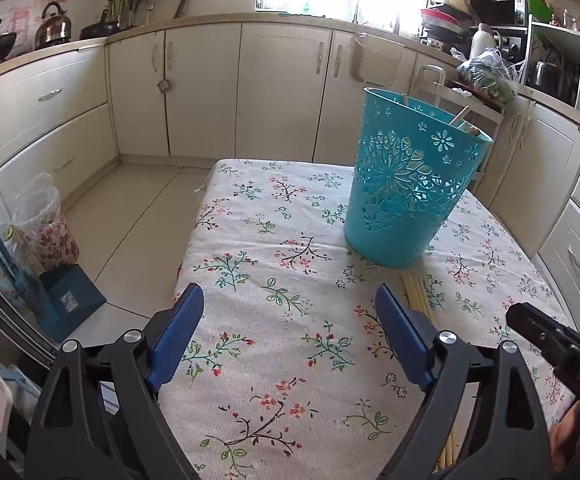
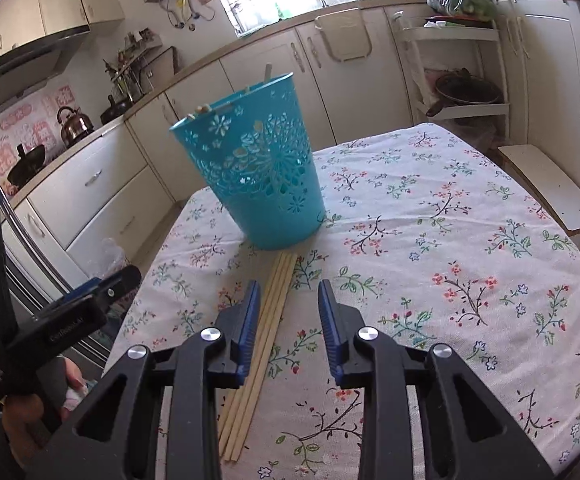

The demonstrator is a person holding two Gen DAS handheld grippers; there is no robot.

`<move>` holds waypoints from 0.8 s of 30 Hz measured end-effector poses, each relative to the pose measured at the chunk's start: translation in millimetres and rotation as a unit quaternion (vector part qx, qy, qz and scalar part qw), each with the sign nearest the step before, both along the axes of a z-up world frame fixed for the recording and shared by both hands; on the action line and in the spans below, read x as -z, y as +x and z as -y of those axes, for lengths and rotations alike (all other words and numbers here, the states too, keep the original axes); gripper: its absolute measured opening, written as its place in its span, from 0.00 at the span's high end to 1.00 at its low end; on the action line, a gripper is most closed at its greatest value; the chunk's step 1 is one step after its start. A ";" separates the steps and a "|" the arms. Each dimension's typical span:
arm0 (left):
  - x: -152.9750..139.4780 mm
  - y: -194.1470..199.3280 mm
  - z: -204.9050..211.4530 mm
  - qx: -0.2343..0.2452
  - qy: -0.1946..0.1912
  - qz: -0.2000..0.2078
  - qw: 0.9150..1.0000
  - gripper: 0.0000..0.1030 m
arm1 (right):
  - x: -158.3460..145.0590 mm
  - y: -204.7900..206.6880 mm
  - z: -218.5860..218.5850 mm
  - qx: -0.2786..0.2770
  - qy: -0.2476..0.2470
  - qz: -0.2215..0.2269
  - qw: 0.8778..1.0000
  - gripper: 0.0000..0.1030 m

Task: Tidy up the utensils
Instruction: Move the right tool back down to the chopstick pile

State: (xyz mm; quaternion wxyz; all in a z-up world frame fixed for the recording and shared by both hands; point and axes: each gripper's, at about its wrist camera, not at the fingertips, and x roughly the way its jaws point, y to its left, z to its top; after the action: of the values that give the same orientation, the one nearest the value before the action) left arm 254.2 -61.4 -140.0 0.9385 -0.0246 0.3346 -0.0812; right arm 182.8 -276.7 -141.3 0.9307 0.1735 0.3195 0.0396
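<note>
Floral tablecloth point(image 2: 450, 240), unlabelled teal basket point(image 2: 257, 168), chopsticks point(image 2: 265, 320) beside open right claw point(image 2: 289, 292).

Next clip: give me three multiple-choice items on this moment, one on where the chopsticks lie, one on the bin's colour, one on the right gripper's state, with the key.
1. Where do the loose chopsticks lie?
A. On the floor
B. On the tablecloth, just in front of the bin
C. On the counter by the kettle

2. What colour is the bin?
A. Teal
B. Red
C. White

3. How is the right gripper?
A. Shut on a spoon
B. Shut on the bin's rim
C. Open, holding nothing

Key:
1 B, the right wrist view shows the sticks flat on the floral cloth, their far ends at the bin's foot.
2 A, both views show a teal bin with cut-out flowers.
3 C, its blue pads stand apart with only cloth between them; the chopsticks lie beside its left finger.
</note>
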 end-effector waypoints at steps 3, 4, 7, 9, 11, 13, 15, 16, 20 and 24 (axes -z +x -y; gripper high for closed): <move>0.7 -0.6 0.7 0.001 0.002 -0.001 1.000 0.19 | 5.8 0.8 -2.0 -0.001 -0.005 -0.008 1.000 0.71; 0.8 -0.9 0.8 0.001 0.002 -0.001 1.000 0.19 | 7.7 1.8 -2.7 -0.002 -0.005 -0.011 1.000 0.71; 1.9 -0.7 1.1 0.000 0.003 -0.003 1.000 0.18 | 12.0 4.0 -4.5 -0.004 -0.009 -0.019 1.000 0.71; 4.9 0.4 0.4 -0.001 0.002 -0.007 1.000 0.18 | 15.0 5.4 -6.1 -0.007 -0.012 -0.024 1.000 0.71; 9.3 2.1 -0.5 -0.003 0.001 -0.012 1.000 0.18 | 17.8 7.1 -7.9 -0.010 -0.015 -0.030 0.999 0.71; 14.9 5.1 -2.9 -0.005 -0.002 -0.021 1.000 0.18 | 21.1 11.0 -9.7 -0.012 -0.019 -0.038 0.999 0.71; 22.2 8.7 -6.0 -0.009 -0.007 -0.031 0.999 0.17 | 22.9 16.3 -12.2 -0.016 -0.022 -0.044 0.999 0.75; 26.2 10.7 -7.5 -0.011 -0.011 -0.038 0.999 0.17 | 24.2 20.5 -13.4 -0.017 -0.023 -0.050 0.998 0.75; 32.9 15.4 -12.7 -0.014 -0.026 -0.054 0.998 0.17 | 29.4 35.9 -16.6 -0.017 -0.021 -0.076 0.997 0.77; 37.1 18.4 -15.4 -0.016 -0.034 -0.062 0.997 0.16 | 32.9 49.3 -22.8 -0.019 -0.037 -0.095 0.995 0.77</move>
State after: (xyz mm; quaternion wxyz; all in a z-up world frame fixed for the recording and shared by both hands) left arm 272.6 -46.0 -177.1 0.9157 -0.0672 0.3887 -0.0763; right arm 232.1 -254.0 -174.3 0.9012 0.1356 0.4107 0.0284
